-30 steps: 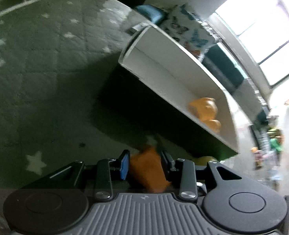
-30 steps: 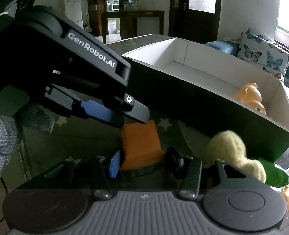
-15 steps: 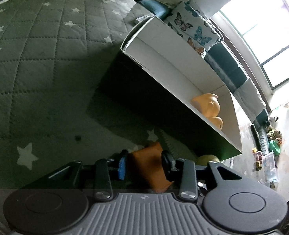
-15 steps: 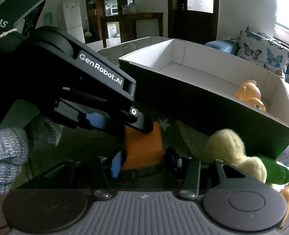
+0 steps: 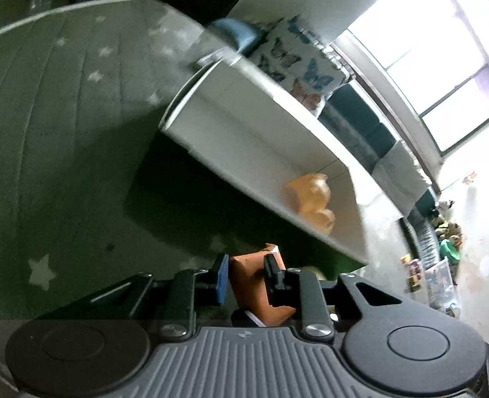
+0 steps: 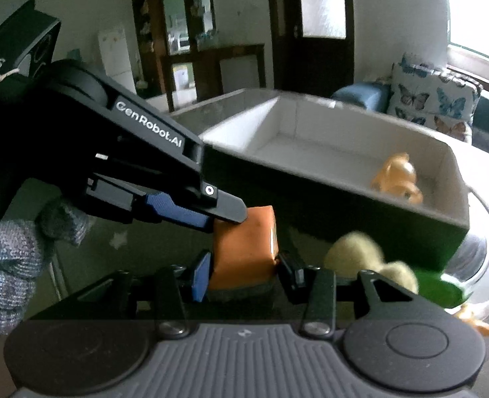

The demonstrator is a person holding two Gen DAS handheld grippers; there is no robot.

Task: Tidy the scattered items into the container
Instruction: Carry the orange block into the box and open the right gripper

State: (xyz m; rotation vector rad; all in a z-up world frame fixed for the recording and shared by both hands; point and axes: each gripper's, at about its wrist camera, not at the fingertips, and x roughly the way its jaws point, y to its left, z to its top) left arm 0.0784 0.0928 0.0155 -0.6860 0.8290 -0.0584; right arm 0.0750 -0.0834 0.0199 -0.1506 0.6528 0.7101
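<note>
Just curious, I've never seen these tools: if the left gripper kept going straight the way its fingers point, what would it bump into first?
Probably the dark outer wall of the box. The left gripper, shut on the orange block, points at that side, below the rim. Depth is hard to judge here.

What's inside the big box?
An orange toy sits inside the box, near its right end. The rest of its white floor looks bare, though the near wall hides the strip just behind it.

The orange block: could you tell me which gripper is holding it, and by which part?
The left gripper clamps the orange block by its upper sides; the right gripper brackets its base, contact unclear.
</note>
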